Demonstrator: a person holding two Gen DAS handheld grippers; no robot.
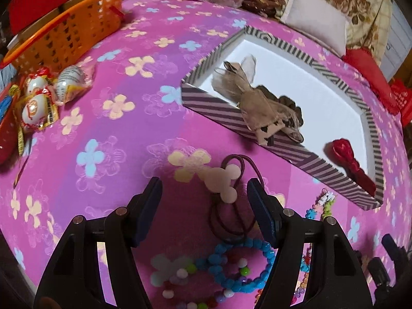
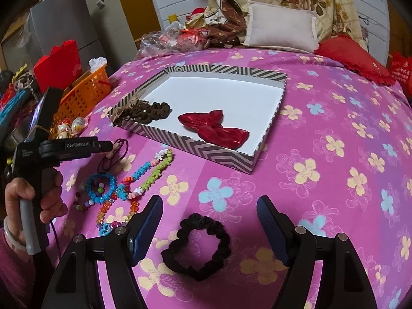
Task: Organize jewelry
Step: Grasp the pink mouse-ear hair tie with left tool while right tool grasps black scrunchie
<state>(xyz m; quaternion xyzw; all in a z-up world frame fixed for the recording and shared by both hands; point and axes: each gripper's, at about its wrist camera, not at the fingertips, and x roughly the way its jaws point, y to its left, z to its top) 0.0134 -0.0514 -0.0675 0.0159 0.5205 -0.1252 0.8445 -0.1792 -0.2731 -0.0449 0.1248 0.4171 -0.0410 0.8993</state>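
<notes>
Left wrist view: left tongs (image 1: 203, 188) spread wide, holding nothing, above a dark-red hair tie w/ pale pink charm (image 1: 222, 182) that lies on the pink flowered bedspread (image 1: 108, 134). Charm sits between the two pads; contact cannot be told. Just nearer the camera: blue bead bracelet (image 1: 247, 265) and a multicolour bead bracelet (image 1: 180, 285), the two overlapping. Striped shallow box (image 1: 257, 139) lies ahead and to the right; inside, a tan bow (image 1: 257, 105) hangs over the near wall, dark-brown scrunchie (image 1: 291, 113) beside it, red bow (image 1: 347, 159) toward the right end. Orange basket (image 1: 69, 31) and wrapped sweets (image 1: 43, 95) at far left.

Right wrist view: right tongs (image 2: 209, 208) also wide apart, empty, w/ a black scrunchie (image 2: 197, 249) flat on the bedspread between and just below the pads, not touched. Box (image 2: 211, 152) lies beyond, well apart from the scrunchie. Left of it, a green-and-pink bead strand (image 2: 154, 172) and an orange-bead strand (image 2: 121, 213) lie near the bracelets. Person's left hand (image 2: 31, 198) grips the left tool's handle at the left edge. Pillows (image 2: 280, 28) at the bed's far end.
</notes>
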